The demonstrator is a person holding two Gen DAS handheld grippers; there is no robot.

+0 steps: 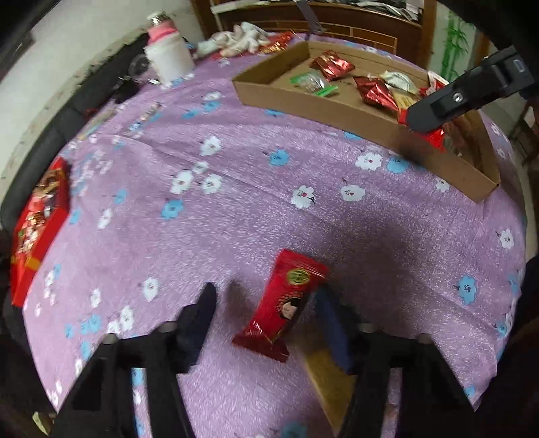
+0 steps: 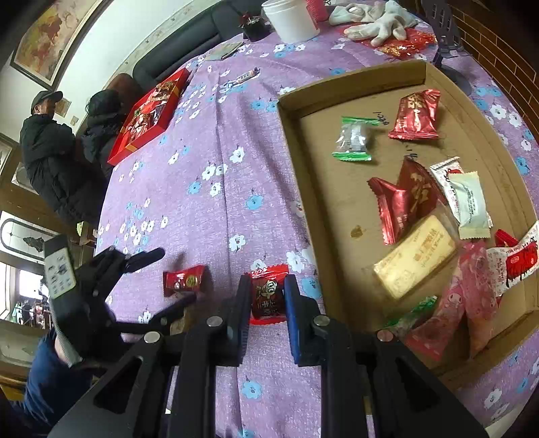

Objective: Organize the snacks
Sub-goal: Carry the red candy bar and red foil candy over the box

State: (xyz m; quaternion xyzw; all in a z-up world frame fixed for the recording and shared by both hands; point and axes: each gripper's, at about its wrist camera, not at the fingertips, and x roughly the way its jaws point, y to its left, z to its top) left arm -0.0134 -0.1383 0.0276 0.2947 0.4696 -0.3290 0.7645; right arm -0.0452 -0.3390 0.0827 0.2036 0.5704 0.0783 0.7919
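Note:
My left gripper (image 1: 264, 296) points down at the purple flowered tablecloth (image 1: 235, 188). A small red snack packet (image 1: 286, 303) stands tilted between its fingers, leaning on the right one. The left finger is clear of it, so the gripper is open. The right wrist view shows the same gripper (image 2: 178, 275) around that packet (image 2: 184, 280). My right gripper (image 2: 266, 283) is shut on another red packet (image 2: 267, 298), held over the cloth just left of the cardboard tray (image 2: 293, 151). In the left wrist view the right gripper (image 1: 422, 118) and its packet (image 1: 434, 138) show by the tray (image 1: 303, 101).
The tray holds several wrapped snacks. A red gift box (image 2: 148, 114) lies at the table's far left edge. A white jar (image 2: 289, 17) and white gloves (image 2: 374, 20) sit at the back. Two people in dark coats (image 2: 50, 145) stand beyond the table.

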